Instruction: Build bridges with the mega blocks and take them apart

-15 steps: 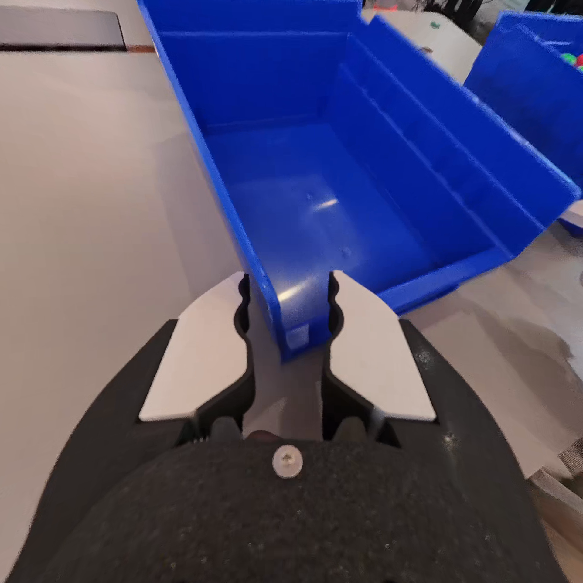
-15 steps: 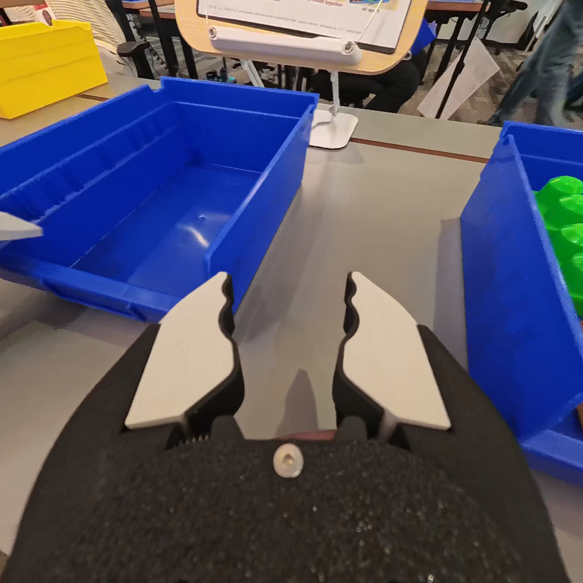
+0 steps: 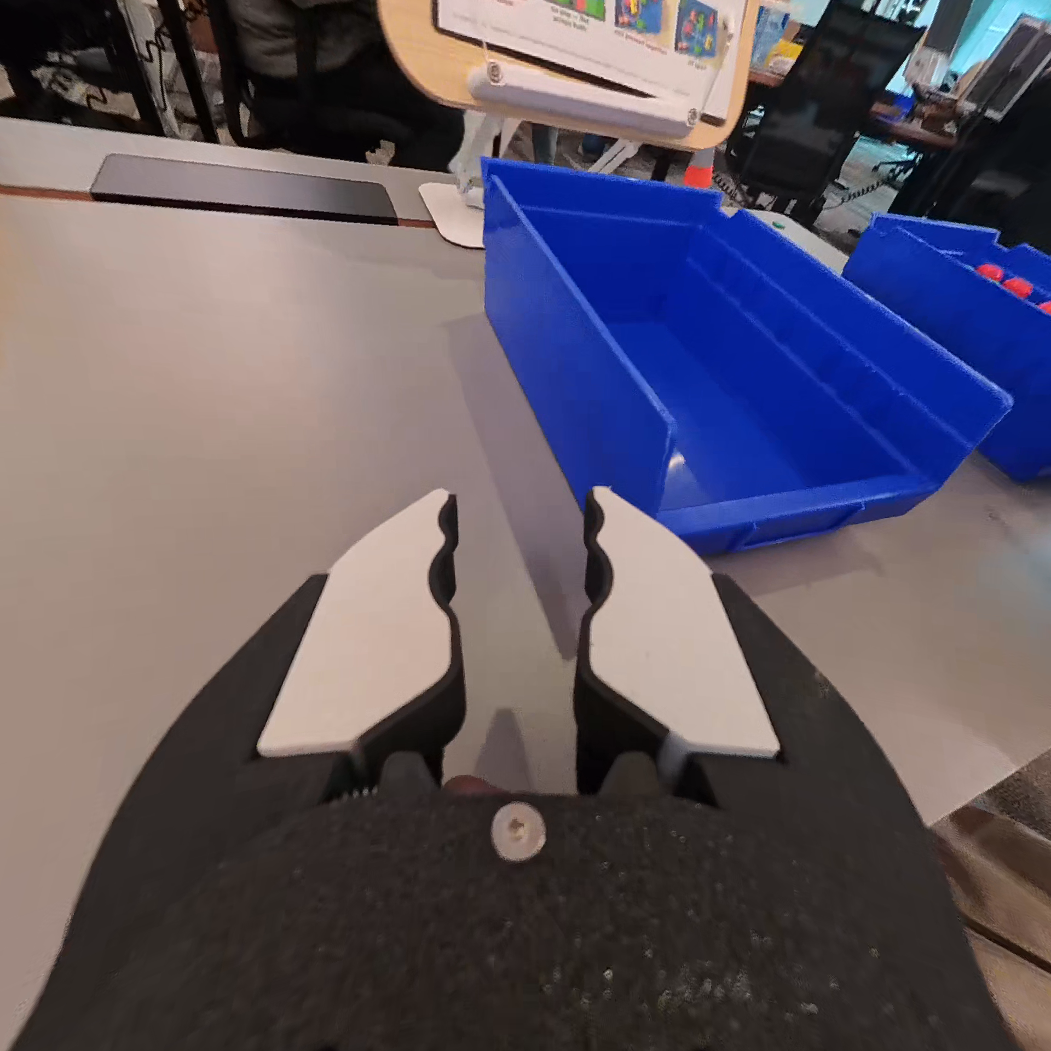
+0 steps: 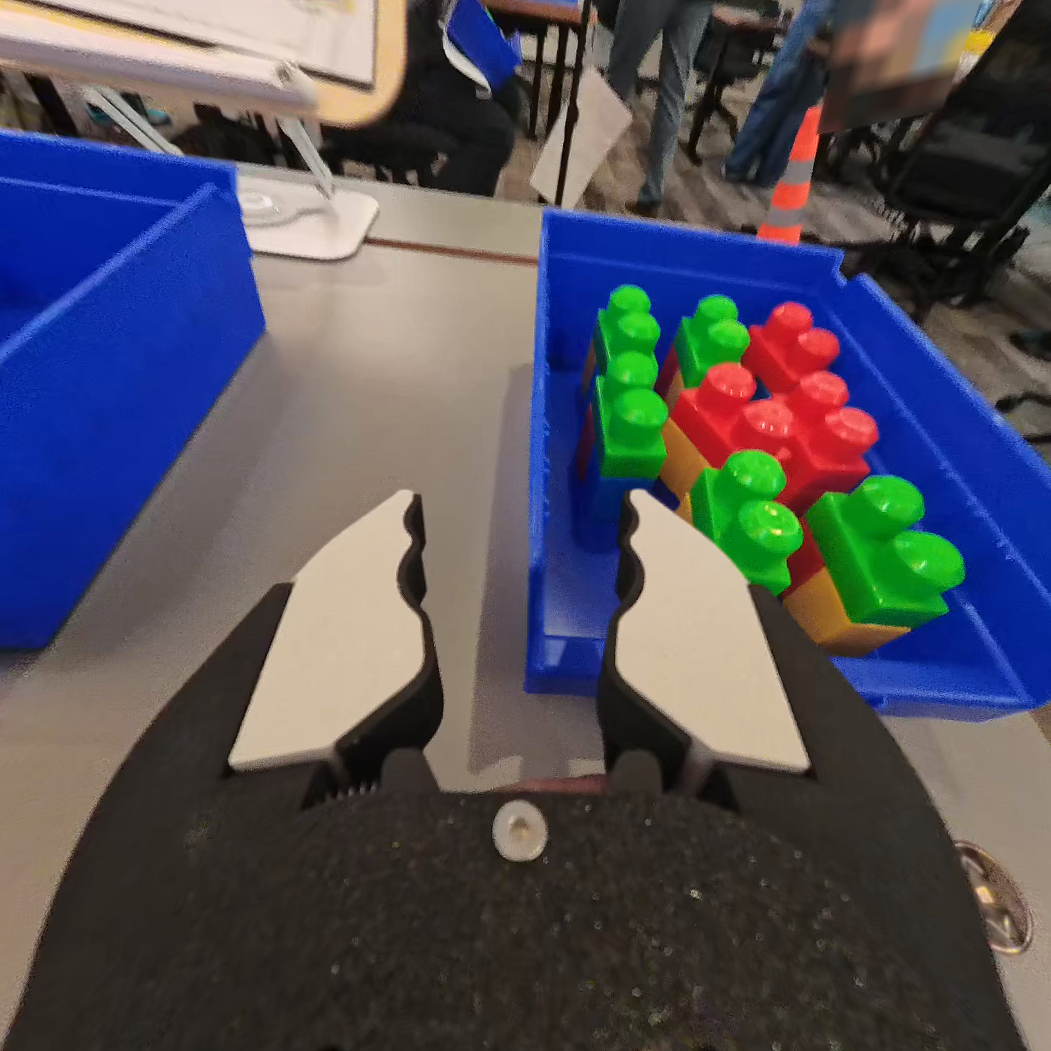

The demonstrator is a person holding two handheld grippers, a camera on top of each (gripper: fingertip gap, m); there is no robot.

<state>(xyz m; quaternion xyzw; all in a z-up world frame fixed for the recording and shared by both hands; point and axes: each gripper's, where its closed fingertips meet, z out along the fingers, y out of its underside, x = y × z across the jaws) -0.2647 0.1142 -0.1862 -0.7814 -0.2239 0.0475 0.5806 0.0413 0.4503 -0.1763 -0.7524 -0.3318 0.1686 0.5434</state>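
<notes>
While both tools hang over the grey table, the left gripper gapes apart beside an empty blue bin, and the right gripper spreads wide, holding nothing, near the mega blocks stacked in another blue bin.

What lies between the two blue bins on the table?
In the right wrist view, only bare grey table lies between the empty bin and the bin of blocks; the open right gripper hovers near it.
</notes>
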